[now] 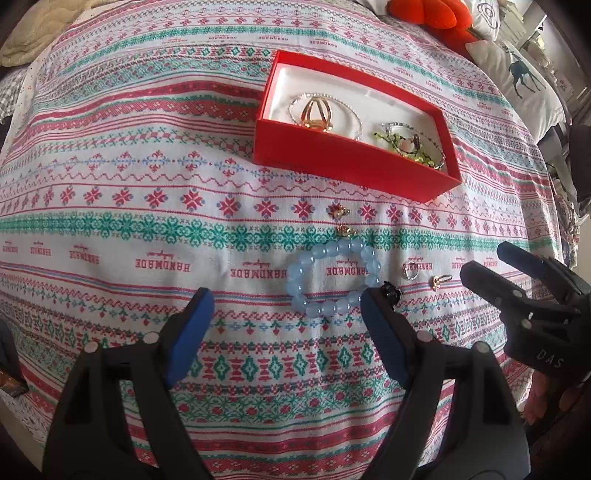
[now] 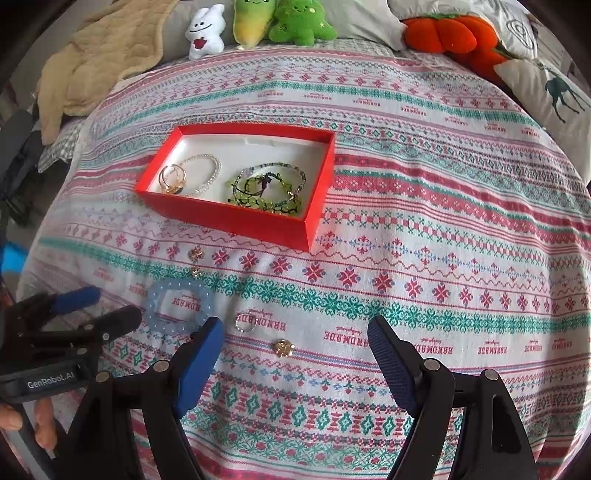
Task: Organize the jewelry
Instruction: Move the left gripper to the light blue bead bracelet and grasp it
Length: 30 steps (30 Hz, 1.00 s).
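Observation:
A red box (image 1: 343, 162) (image 2: 229, 218) with a white lining holds gold rings (image 1: 317, 114), a silver chain and green bead bracelets (image 2: 266, 190). On the patterned cloth lie a pale blue bead bracelet (image 1: 314, 266) (image 2: 173, 291), two small gold earrings (image 1: 341, 211) (image 2: 195, 254), a silver ring (image 1: 410, 270) (image 2: 245, 323) and a gold ring (image 1: 439, 281) (image 2: 283, 348). My left gripper (image 1: 286, 306) is open, just in front of the blue bracelet. My right gripper (image 2: 295, 334) is open, with the gold ring between its fingers' line.
Plush toys (image 2: 255, 22), an orange pumpkin plush (image 2: 443, 33), a beige blanket (image 2: 92, 55) and a deer pillow (image 2: 554, 96) lie along the bed's far edge. The patterned cloth (image 2: 443, 221) covers the bed.

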### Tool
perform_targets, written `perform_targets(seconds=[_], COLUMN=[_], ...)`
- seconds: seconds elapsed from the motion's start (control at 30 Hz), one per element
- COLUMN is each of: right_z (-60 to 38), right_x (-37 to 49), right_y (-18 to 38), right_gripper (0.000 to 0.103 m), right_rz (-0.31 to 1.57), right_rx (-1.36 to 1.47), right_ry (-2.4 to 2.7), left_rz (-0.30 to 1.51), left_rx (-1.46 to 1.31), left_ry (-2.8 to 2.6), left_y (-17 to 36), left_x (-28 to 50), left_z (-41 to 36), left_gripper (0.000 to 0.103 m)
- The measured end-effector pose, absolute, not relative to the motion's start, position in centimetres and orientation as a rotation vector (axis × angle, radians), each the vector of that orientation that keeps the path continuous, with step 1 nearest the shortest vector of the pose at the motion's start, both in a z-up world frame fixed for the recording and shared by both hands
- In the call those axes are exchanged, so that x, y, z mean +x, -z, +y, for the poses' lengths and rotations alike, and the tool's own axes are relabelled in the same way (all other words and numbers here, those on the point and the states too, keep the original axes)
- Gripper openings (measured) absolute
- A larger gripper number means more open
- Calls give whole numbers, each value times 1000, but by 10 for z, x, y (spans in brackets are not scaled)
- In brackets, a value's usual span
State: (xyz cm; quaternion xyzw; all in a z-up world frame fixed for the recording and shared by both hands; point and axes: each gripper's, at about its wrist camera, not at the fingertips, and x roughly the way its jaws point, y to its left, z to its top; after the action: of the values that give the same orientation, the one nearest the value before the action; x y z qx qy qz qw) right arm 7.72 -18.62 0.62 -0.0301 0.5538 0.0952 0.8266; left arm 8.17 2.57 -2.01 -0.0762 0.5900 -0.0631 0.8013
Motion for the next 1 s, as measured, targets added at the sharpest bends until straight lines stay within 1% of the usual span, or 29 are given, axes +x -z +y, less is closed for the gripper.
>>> perform_targets(seconds=[0.23,0.3,0.4,0.47,0.6,0.7,0.73,0.77,1.0], right_z=[-189,-190,-191,-191,-192,-191,-190,-189,-173], right_x=[77,77,77,77,76,75,75,75,74], right_y=[1,3,4,5,7,9,11,12,20], right_gripper=[81,81,81,81,81,81,81,81,81], right_rz=[1207,1214,1221,1225,1240,1260,1269,1276,1311], right_rx=[-55,-57,-59,-58,-32,-7,2,11,32], right_ry=[-194,-194,-193,-193,-206,-220,-225,-228,-262], left_rz=[1286,1291,1301,1307,1305,1289,1284,1281,1249], left_rx=[-175,-170,-160,-149,-99,-80,-72,-67,-89], left_ry=[148,151,152,147,103,88,86,86,88], left_y=[29,33,37,41,49,49,49,49,37], left_x=[87,88,90,92,96,98,98,98,94], left_z=[16,12,8,6,2,0,1,1,18], left_gripper=[81,78,71,62,51,38,27,13,13])
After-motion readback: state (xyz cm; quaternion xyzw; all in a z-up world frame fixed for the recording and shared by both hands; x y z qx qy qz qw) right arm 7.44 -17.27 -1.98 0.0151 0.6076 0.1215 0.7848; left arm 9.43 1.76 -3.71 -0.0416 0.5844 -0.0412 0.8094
